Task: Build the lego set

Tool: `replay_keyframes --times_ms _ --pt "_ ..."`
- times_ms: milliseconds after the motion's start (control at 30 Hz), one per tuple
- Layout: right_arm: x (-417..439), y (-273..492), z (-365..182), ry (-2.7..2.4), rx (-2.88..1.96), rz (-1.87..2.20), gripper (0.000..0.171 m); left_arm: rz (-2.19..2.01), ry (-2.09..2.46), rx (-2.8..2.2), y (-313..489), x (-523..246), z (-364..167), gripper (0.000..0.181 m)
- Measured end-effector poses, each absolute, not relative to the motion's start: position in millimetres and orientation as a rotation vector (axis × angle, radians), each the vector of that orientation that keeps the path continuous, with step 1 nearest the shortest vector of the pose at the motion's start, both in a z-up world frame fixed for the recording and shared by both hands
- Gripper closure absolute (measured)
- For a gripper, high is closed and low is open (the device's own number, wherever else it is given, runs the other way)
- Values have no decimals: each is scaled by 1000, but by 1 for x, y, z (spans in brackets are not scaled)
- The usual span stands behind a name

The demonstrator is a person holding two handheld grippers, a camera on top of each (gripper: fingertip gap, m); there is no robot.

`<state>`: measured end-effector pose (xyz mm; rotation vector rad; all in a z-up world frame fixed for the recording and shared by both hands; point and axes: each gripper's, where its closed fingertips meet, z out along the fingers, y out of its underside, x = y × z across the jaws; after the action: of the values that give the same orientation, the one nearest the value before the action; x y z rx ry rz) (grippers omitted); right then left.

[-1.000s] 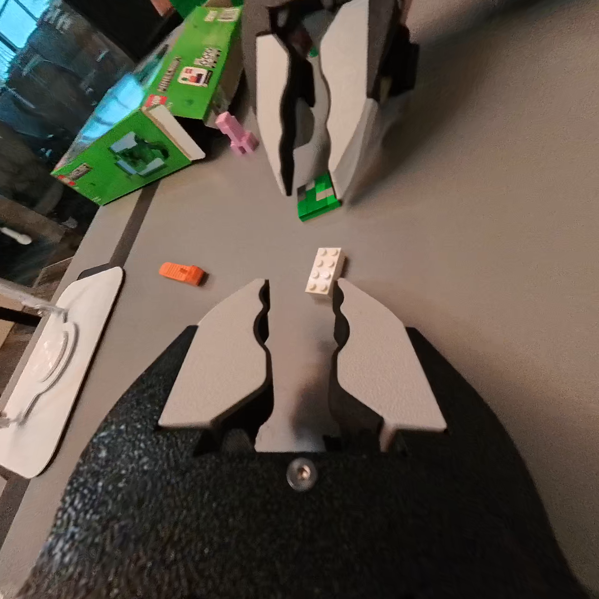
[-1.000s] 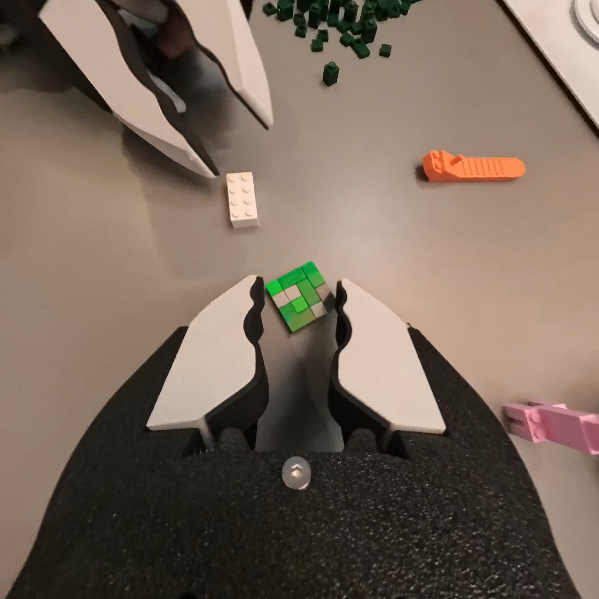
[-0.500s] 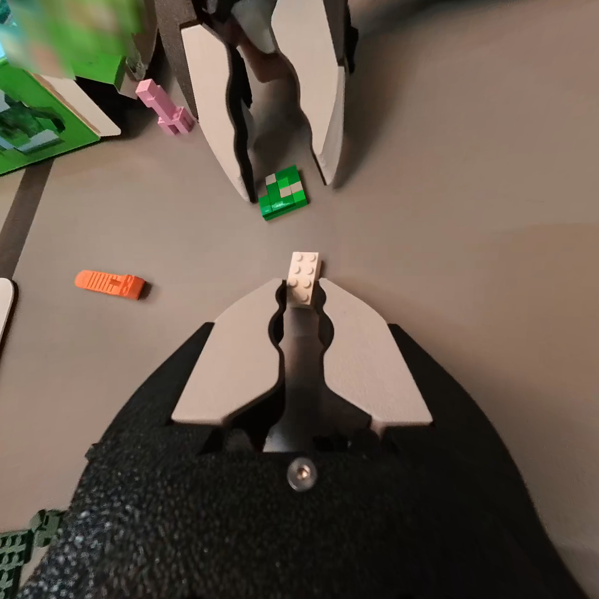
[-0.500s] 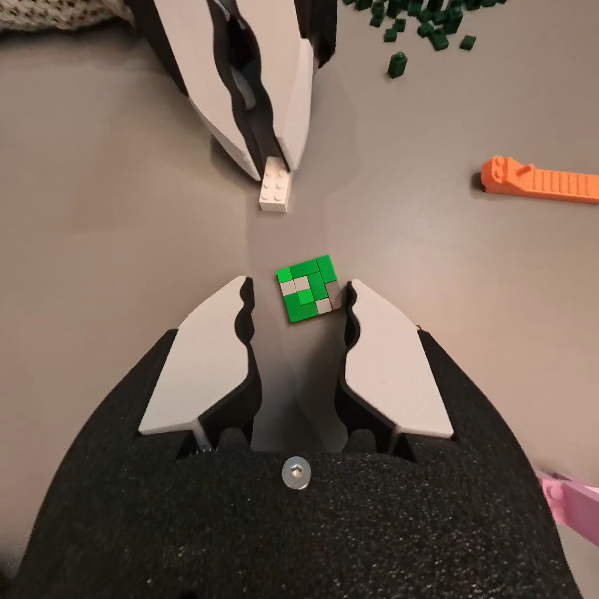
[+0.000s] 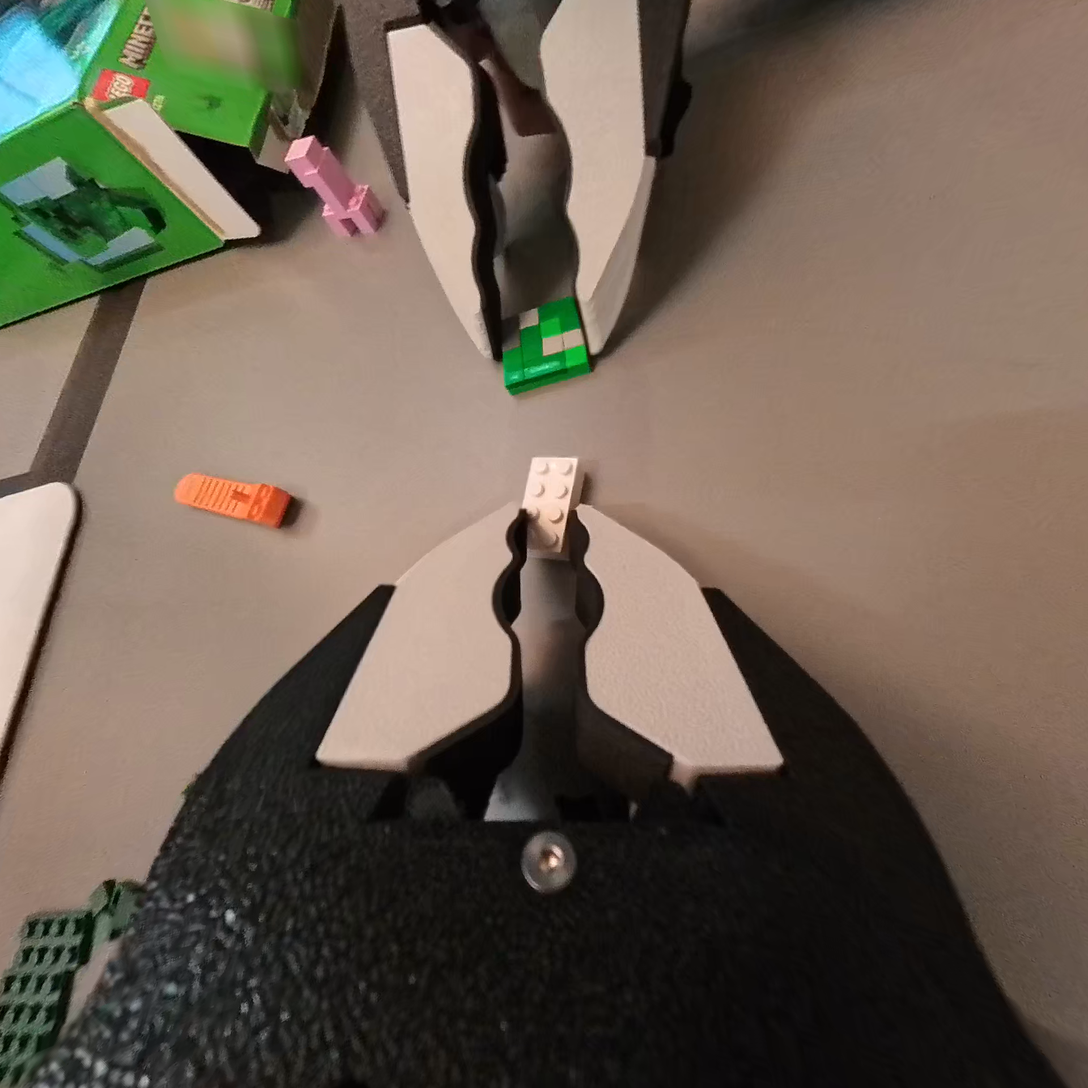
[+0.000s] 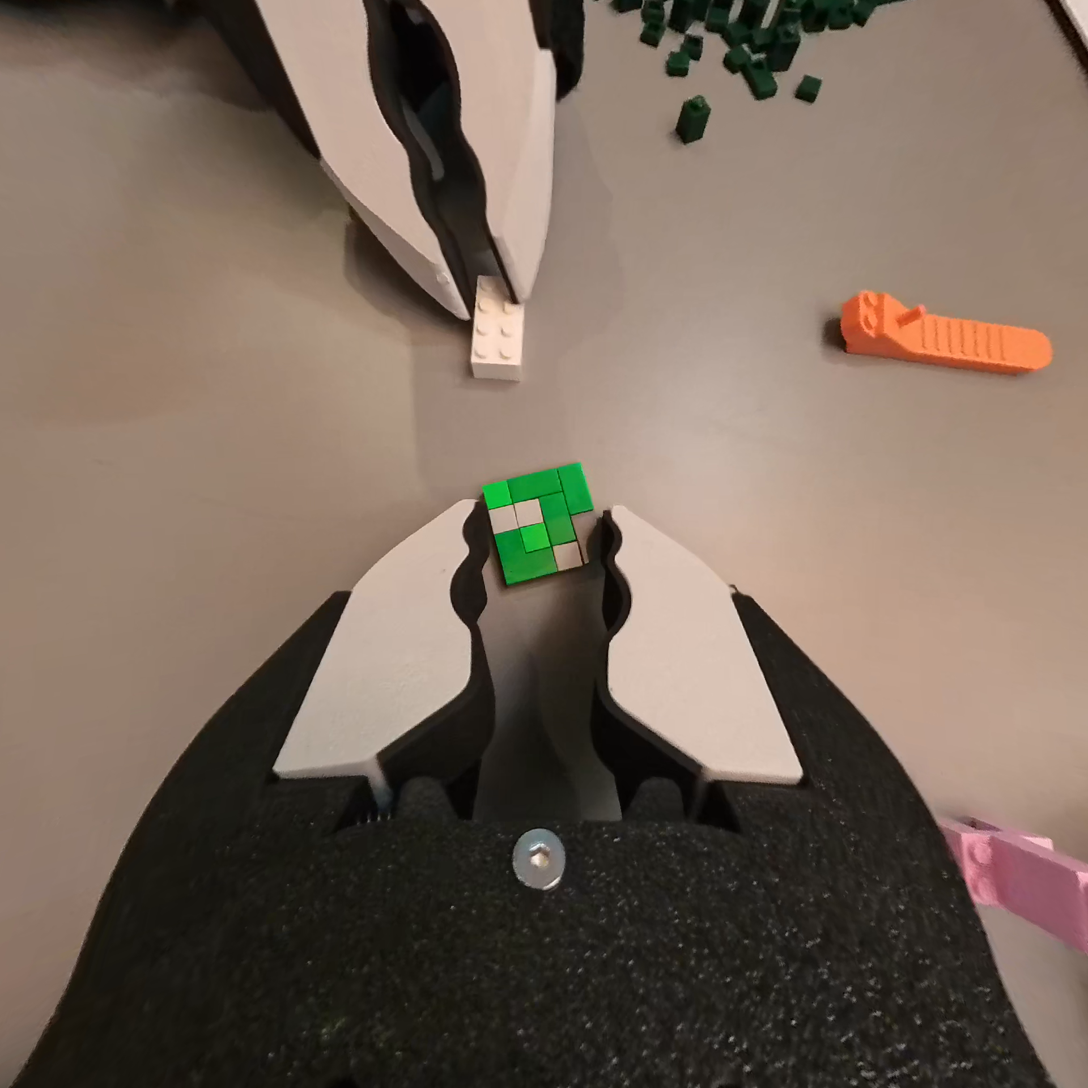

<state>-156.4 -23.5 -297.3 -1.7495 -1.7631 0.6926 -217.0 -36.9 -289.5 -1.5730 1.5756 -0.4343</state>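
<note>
Left gripper (image 5: 550, 524) pinches the near end of a white 2x4 brick (image 5: 552, 506) lying on the grey table (image 5: 824, 412), tips pressed vs. its long sides, the studded far end sticking out past the tips. Straight ahead, the right gripper (image 6: 538, 521) faces it, fingers spread either side of a small green-and-grey tiled plate (image 6: 537, 523); left tip looks to touch the plate's edge, right tip just beside it, contact unclear. Plate lies flat, a short gap from the brick. Off to the left gripper's left: an orange brick separator (image 5: 232, 499); farther ahead-left, a pink lego figure (image 5: 335, 188) just beside a green set box (image 5: 88, 224). Dark green loose pcs (image 6: 742, 41) lie scattered ahead-right of the right gripper
</note>
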Motion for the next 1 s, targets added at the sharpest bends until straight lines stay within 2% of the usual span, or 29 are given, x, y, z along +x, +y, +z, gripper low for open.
replay_keyframes --times_ms 33,400,500,600,767,1000 --pt "-157 -23 -297 -1749 -1761 685 135 -398 1554 -1571 -34 -219 -289 176" --pt "-172 -22 -297 -1652 -1828 640 135 -332 1507 -1586 -30 -228 -288 175" --pt "-175 -20 -293 -1604 -1817 616 135 -296 1467 -1565 -25 -229 -284 159" --pt "-174 -19 -284 -1561 -1804 584 128 -299 1443 -1574 -22 -231 -282 150" --pt "-159 -17 -283 -1541 -1809 524 125 -314 1448 -1578 -22 -230 -282 149" --pt "-167 -21 -291 -1601 -1799 653 124 -340 1463 -1572 -25 -230 -282 145"
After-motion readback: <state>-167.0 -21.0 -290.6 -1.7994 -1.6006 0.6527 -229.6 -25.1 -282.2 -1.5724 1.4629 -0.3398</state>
